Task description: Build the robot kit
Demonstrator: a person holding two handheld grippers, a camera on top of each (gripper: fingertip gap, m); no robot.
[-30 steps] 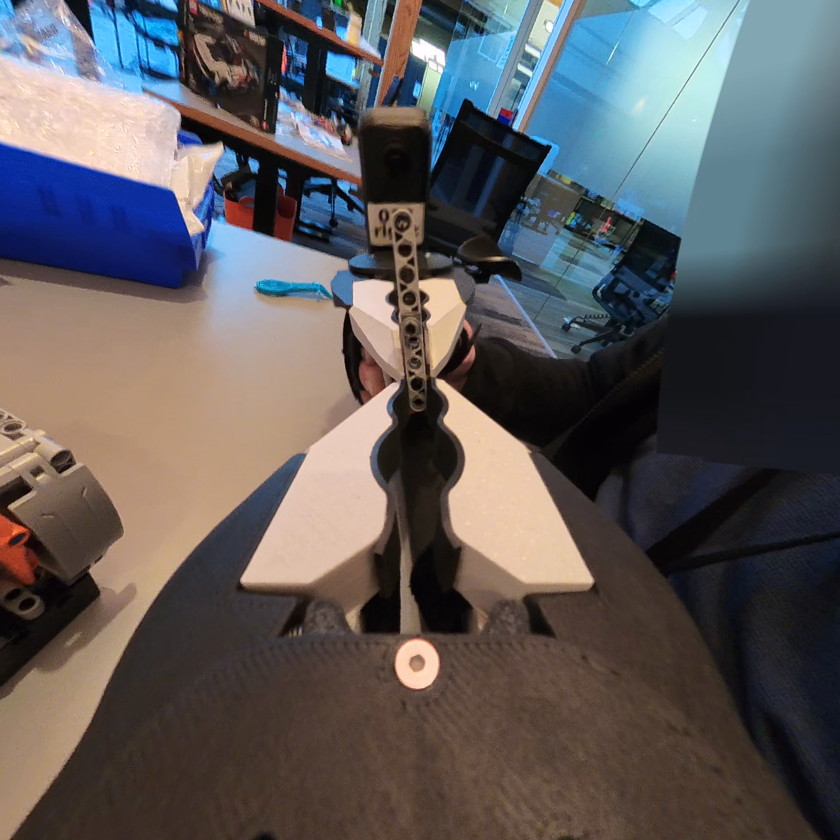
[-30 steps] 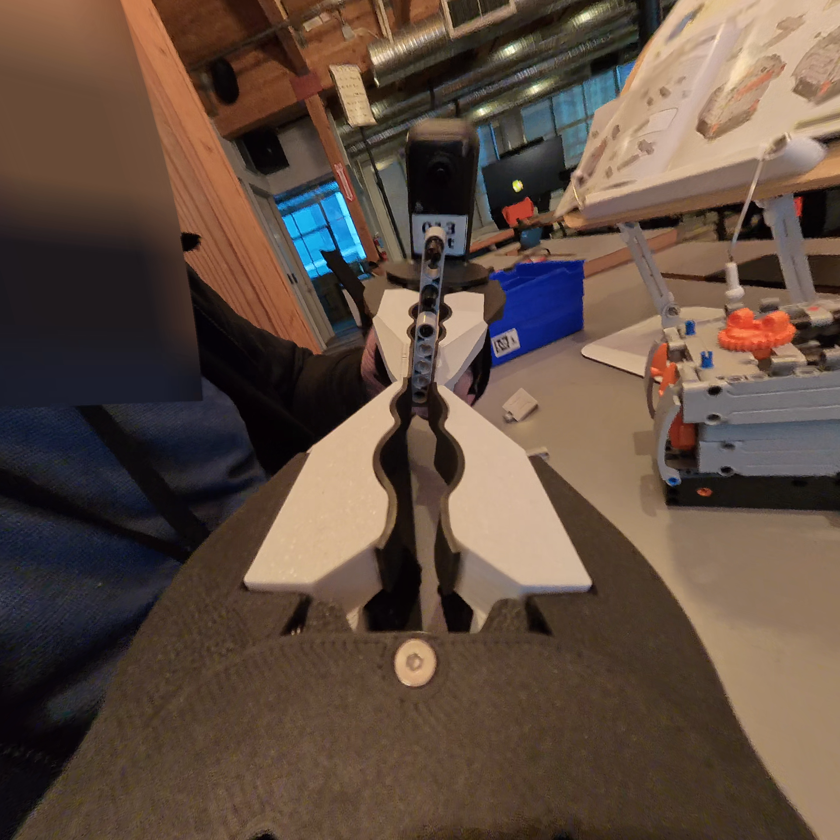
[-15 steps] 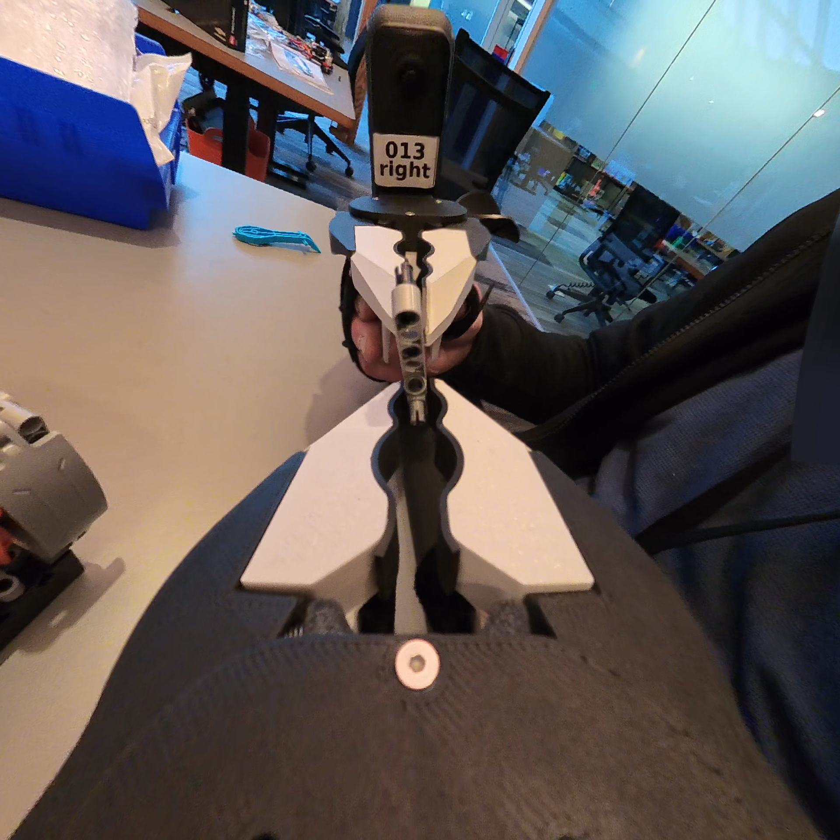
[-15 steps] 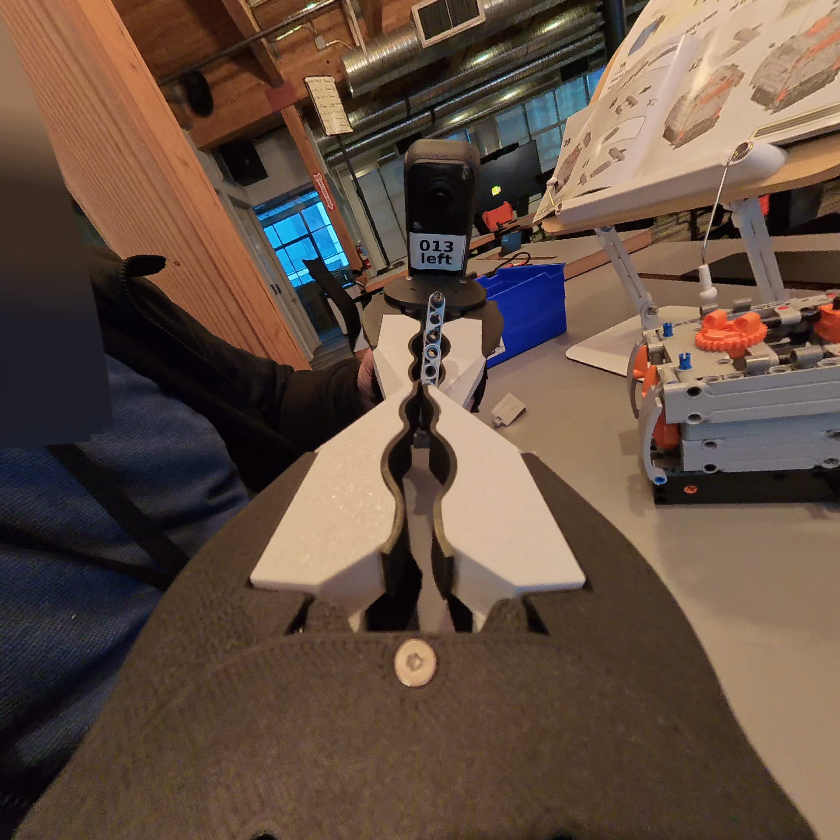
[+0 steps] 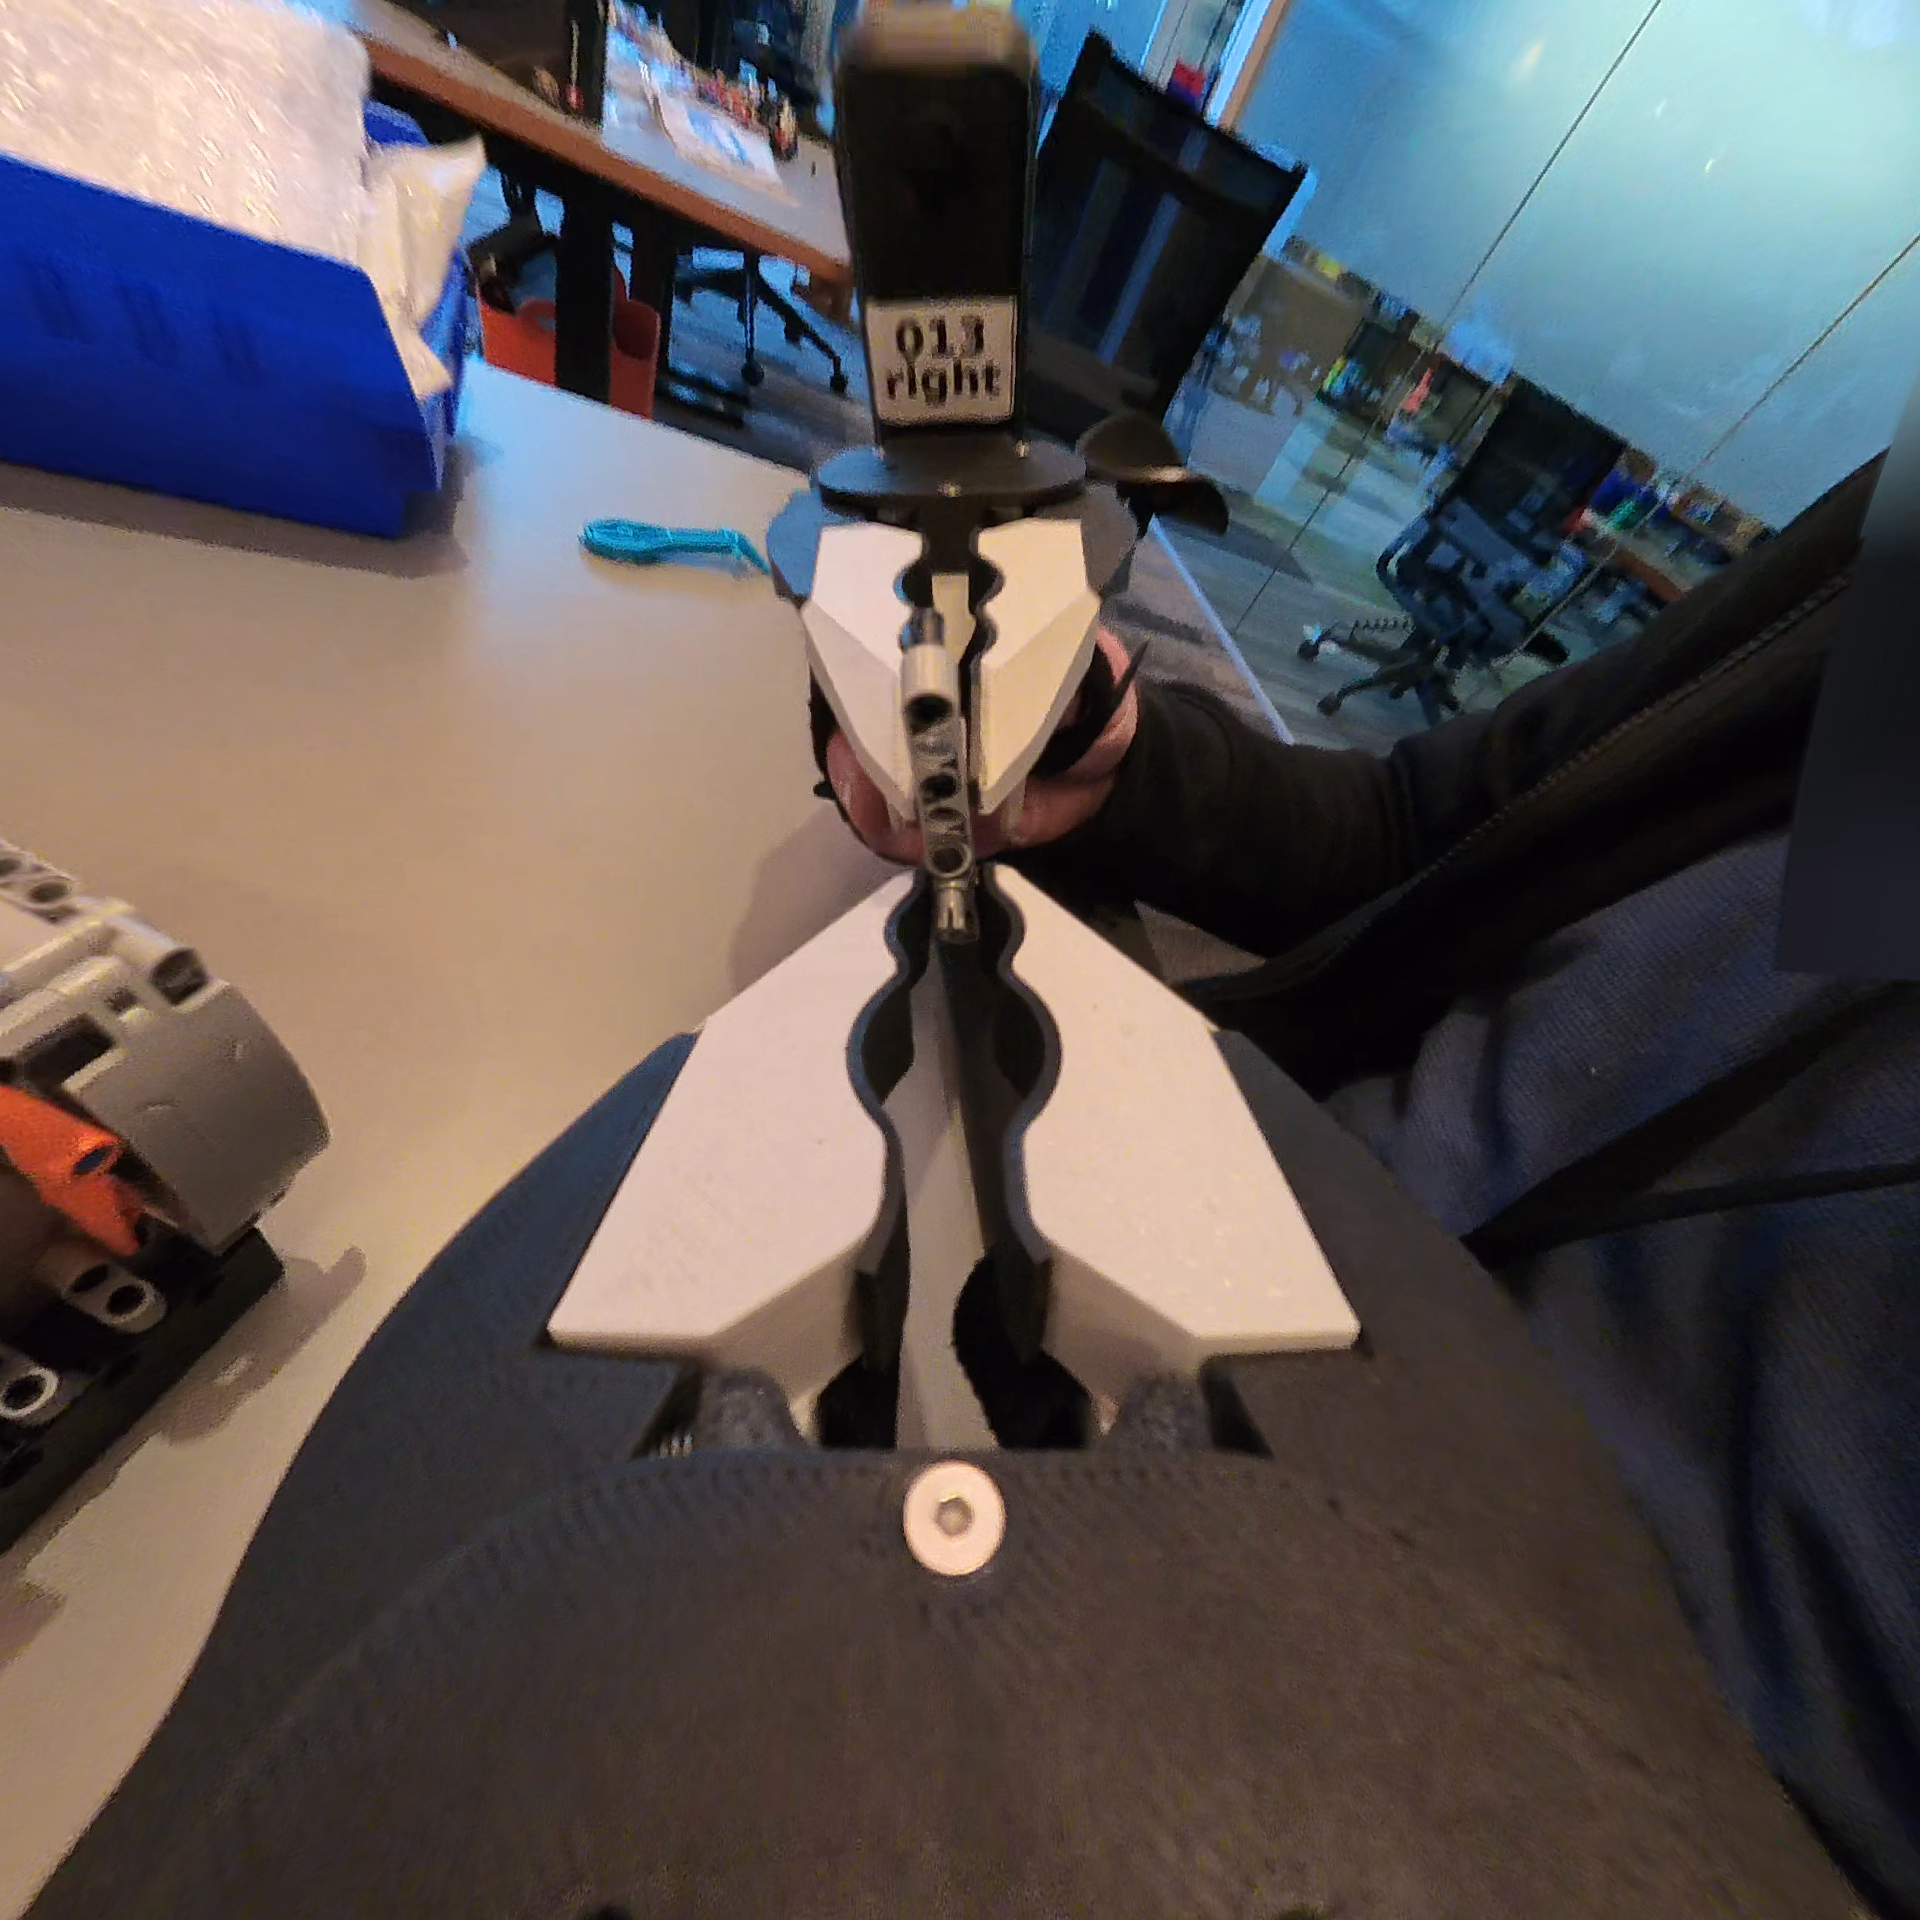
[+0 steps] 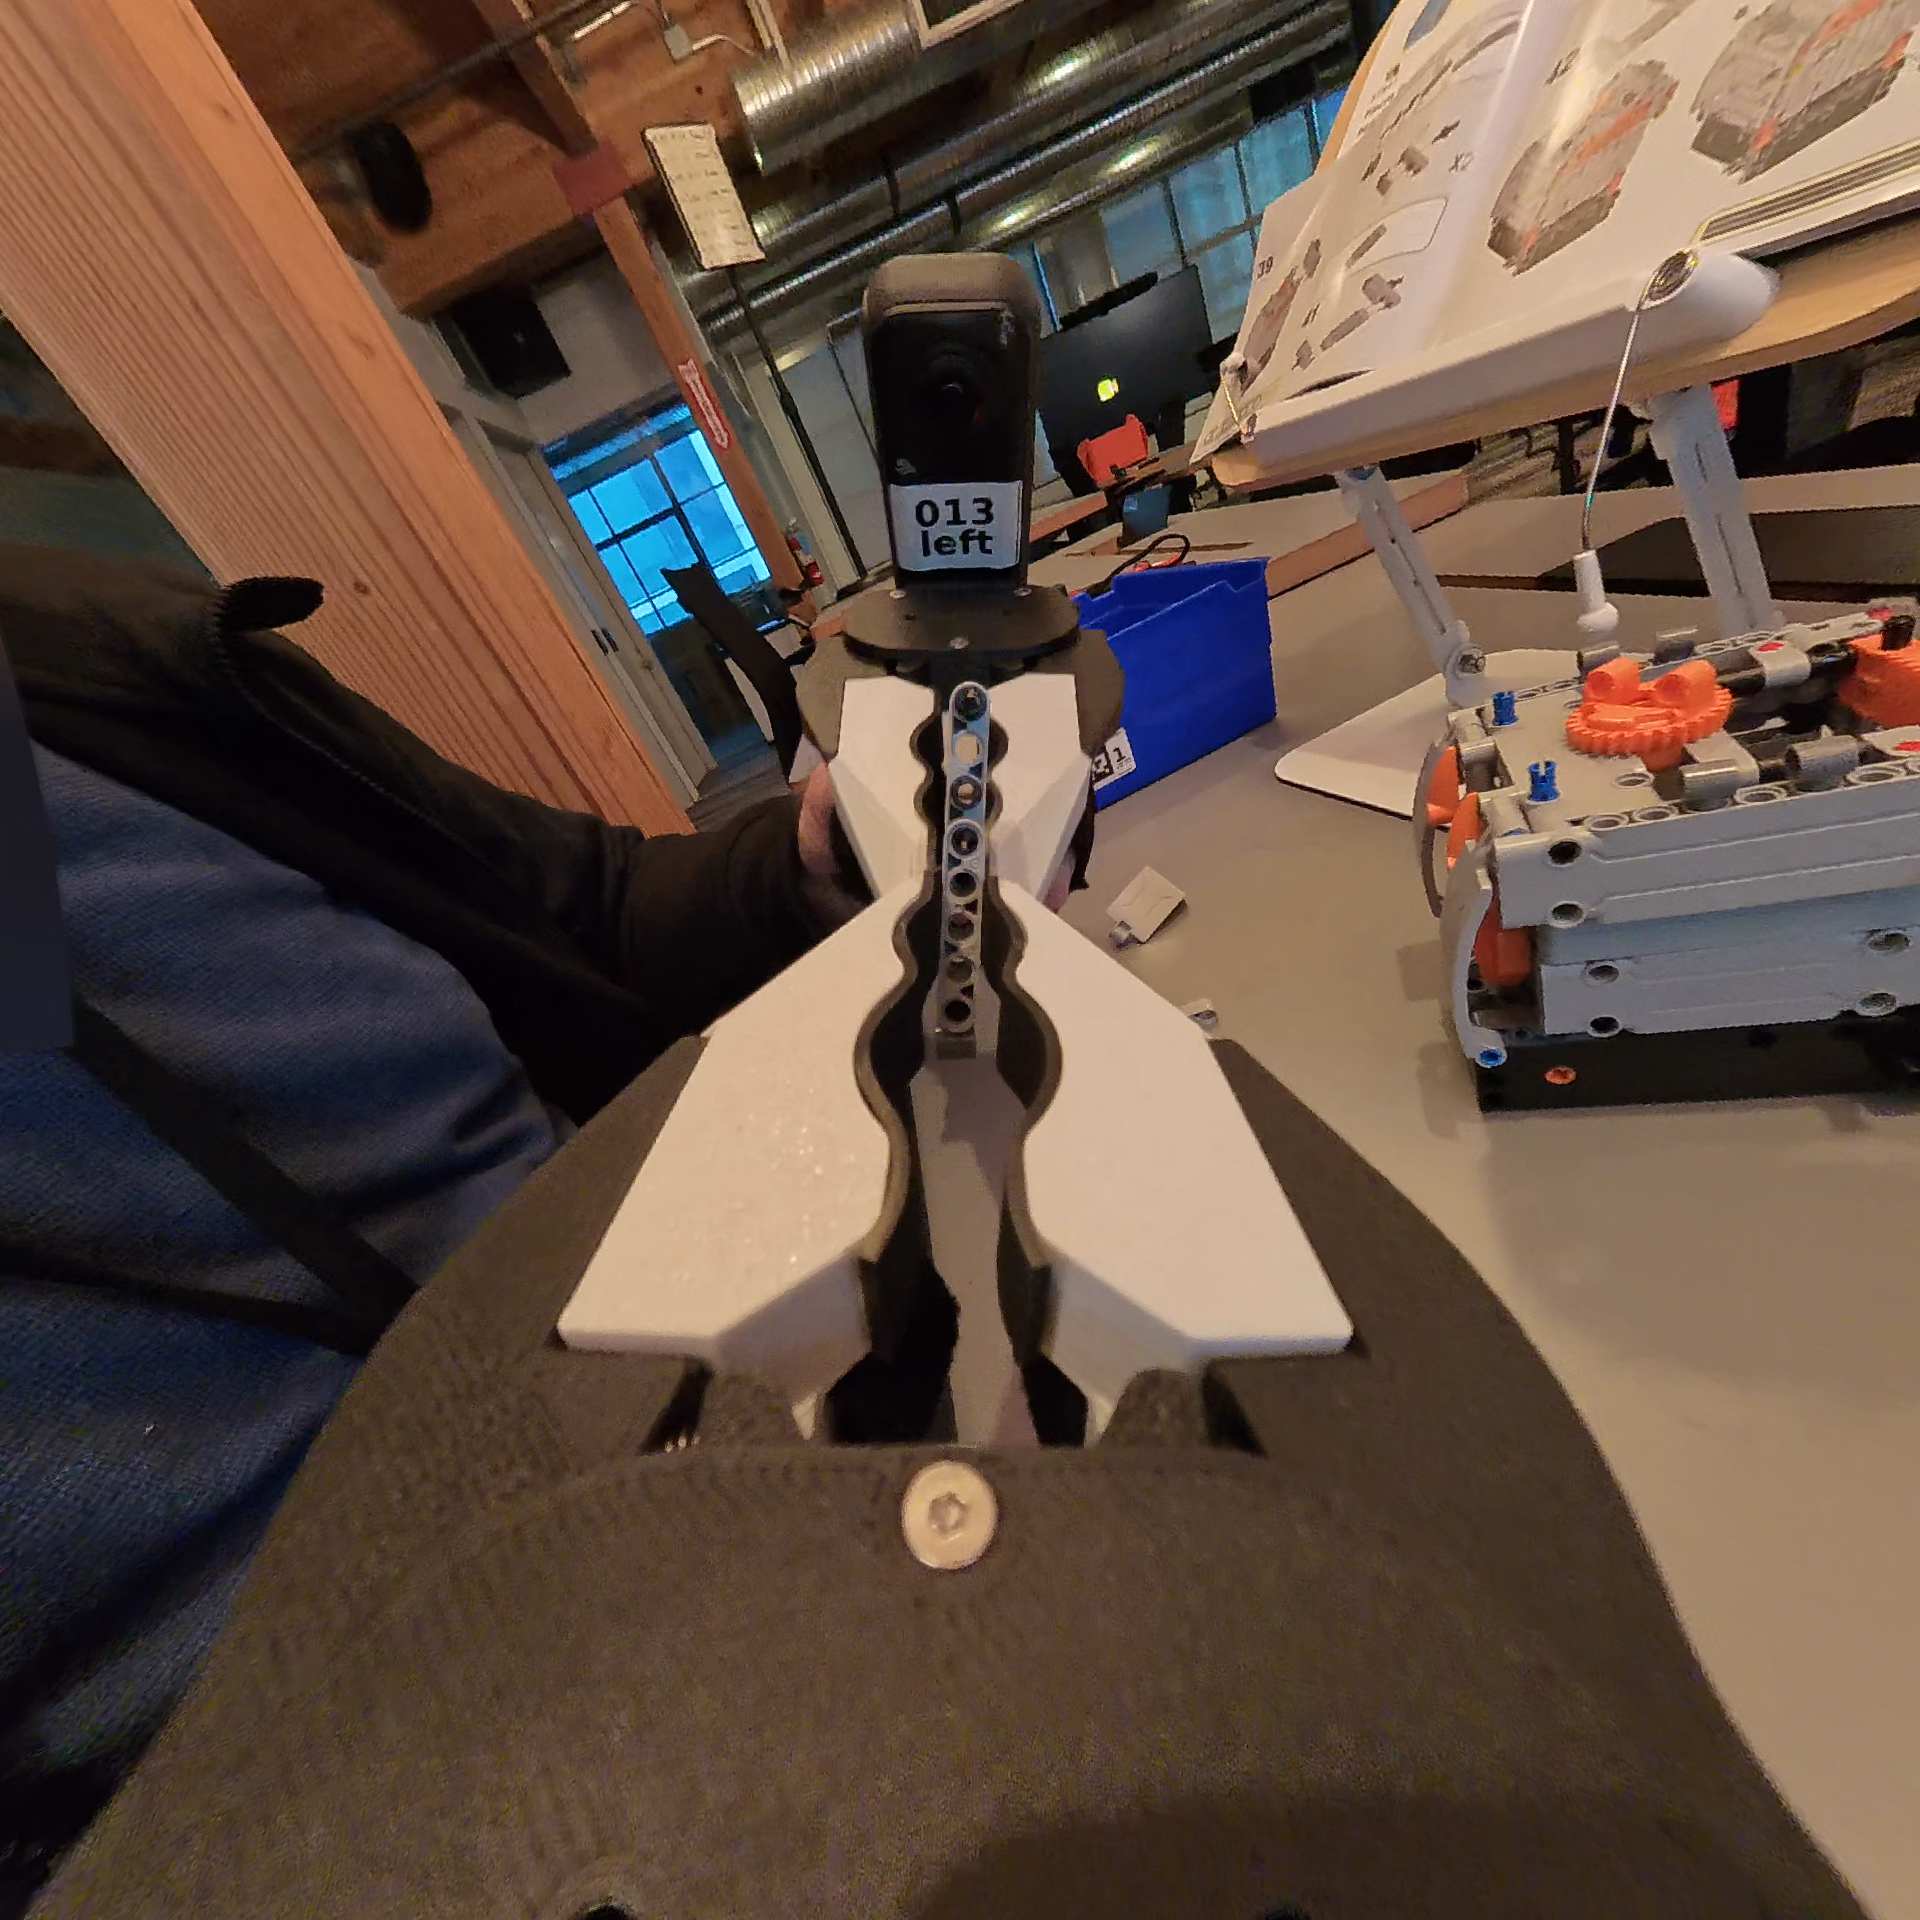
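Left gripper (image 5: 951, 904) and right gripper (image 6: 956, 935), facing tip to tip, are both clamping one grey perforated beam (image 6: 961, 873). The grey brick model (image 6: 1683, 883) is sitting at 3 o'clock on the table (image 6: 1558, 1247)

grey table (image 6: 1558, 1299) | on it: brick model (image 6: 1683, 914), blue bin (image 5: 187, 343), book stand (image 6: 1371, 738), teal tool (image 5: 665, 542)

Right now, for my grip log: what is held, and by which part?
A grey holed beam: left tool and right tool each pinch one end.
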